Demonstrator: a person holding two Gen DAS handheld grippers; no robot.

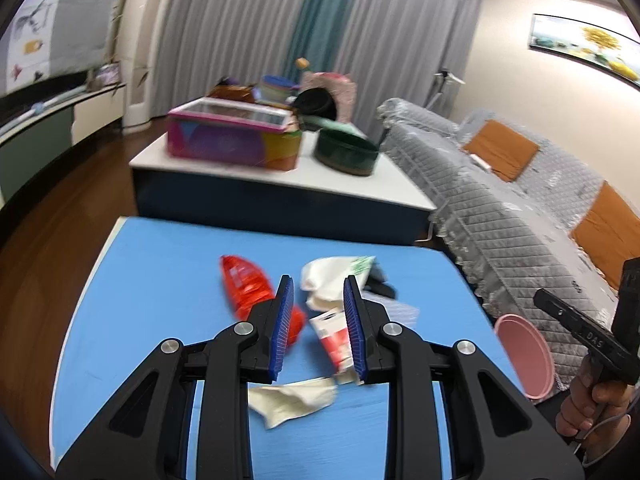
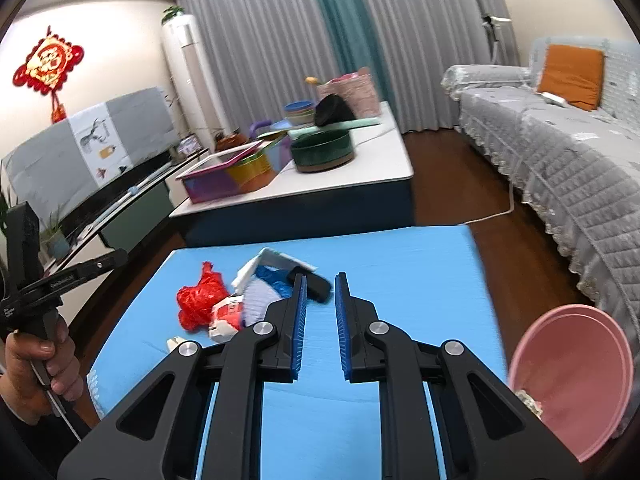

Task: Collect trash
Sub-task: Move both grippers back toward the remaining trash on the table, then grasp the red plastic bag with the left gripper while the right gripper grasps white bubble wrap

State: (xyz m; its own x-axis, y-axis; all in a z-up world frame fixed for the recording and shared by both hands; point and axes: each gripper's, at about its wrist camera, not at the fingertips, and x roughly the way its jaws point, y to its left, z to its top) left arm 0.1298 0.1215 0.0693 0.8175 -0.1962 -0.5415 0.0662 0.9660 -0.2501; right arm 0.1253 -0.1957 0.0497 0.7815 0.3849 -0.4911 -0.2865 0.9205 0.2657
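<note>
Trash lies in a heap on the blue table (image 1: pixel 160 300): a red plastic bag (image 1: pixel 244 284), a white tissue (image 1: pixel 324 276), a red-and-white packet (image 1: pixel 334 338), a cream crumpled paper (image 1: pixel 290 398) and a small black item (image 1: pixel 380 284). My left gripper (image 1: pixel 318 280) hovers over the heap, open, nothing between its blue pads. In the right wrist view the red bag (image 2: pixel 198 300) and packet (image 2: pixel 228 316) lie left of my right gripper (image 2: pixel 321 276). Its jaws stand narrowly apart with nothing between them. A pink bin (image 2: pixel 572 380) stands at the table's right edge.
Beyond the blue table is a low white table (image 2: pixel 392 168) carrying a colourful box (image 1: pixel 232 140), a dark green tub (image 1: pixel 346 154) and other containers. A grey covered sofa (image 1: pixel 520 208) runs along the right. Wood floor (image 2: pixel 448 184) lies between them. A hand (image 2: pixel 36 364) holds the left gripper.
</note>
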